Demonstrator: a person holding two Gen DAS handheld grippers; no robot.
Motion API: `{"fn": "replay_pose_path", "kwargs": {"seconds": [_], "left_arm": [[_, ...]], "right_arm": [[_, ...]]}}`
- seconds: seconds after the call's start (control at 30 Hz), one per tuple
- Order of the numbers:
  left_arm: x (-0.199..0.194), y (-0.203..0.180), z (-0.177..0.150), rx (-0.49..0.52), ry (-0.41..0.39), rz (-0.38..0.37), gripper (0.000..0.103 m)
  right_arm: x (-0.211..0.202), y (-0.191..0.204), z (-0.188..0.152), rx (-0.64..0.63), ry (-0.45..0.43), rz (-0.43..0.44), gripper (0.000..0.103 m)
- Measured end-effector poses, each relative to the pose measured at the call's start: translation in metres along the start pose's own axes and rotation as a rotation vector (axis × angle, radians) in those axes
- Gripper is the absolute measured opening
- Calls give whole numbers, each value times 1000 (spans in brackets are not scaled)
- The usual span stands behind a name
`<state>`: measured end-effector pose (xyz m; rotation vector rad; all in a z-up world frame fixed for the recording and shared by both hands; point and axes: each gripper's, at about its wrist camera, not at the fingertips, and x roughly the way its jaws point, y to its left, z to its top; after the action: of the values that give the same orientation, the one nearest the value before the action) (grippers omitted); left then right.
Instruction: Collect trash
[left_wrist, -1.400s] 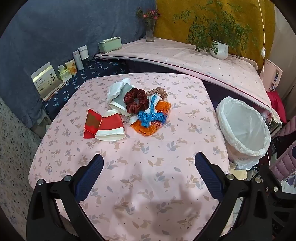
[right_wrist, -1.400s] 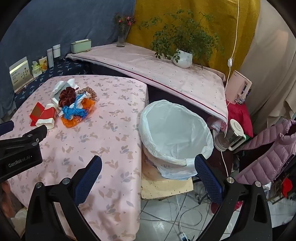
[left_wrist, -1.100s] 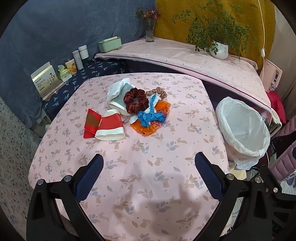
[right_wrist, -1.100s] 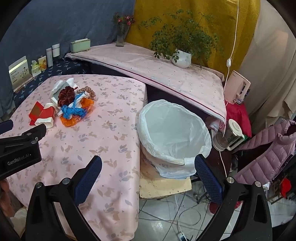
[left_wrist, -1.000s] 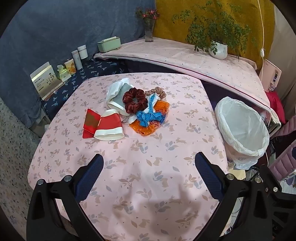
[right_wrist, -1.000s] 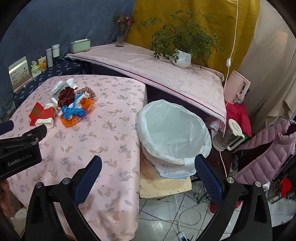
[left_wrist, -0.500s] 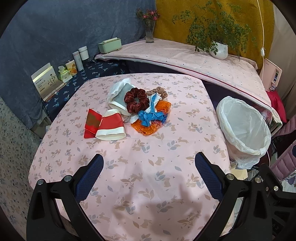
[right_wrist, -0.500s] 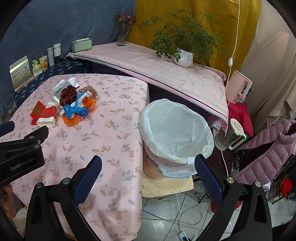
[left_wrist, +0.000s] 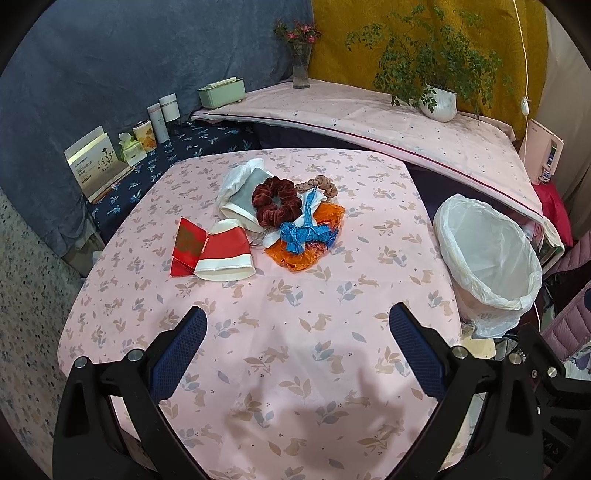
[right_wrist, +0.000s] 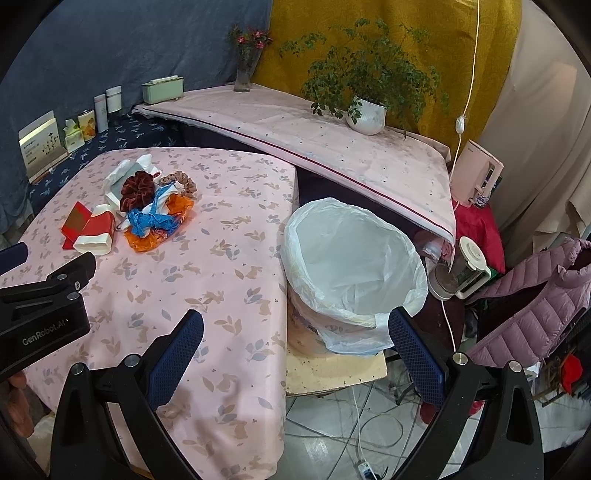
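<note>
From left wrist view: left gripper (left_wrist: 295, 328) spread wide, empty, above pink tablecloth (left_wrist: 258, 332). Trash pile mid-table: flattened red cup (left_wrist: 225, 254) beside red envelope (left_wrist: 187, 246), maroon scrunchie (left_wrist: 276, 201), blue ribbon (left_wrist: 304, 236) on orange wrapper (left_wrist: 314, 245). Lined bin (left_wrist: 487, 258) off table's right edge.

From right wrist view: right gripper (right_wrist: 295, 328) spread wide, empty, straddling table edge and lined bin (right_wrist: 351, 273). Trash pile (right_wrist: 147, 210) far left. Left gripper body (right_wrist: 40, 317) at left edge.
</note>
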<state>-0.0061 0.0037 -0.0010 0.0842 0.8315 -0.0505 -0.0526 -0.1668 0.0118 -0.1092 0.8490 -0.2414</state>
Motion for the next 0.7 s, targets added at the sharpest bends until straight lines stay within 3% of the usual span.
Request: {"fn": "replay_pose_path", "kwargs": {"seconds": [0.7], "left_arm": [[0,4,-1,-6,6,-5,95]], "right_arm": [[2,4,2,-6,5,4,96]]}}
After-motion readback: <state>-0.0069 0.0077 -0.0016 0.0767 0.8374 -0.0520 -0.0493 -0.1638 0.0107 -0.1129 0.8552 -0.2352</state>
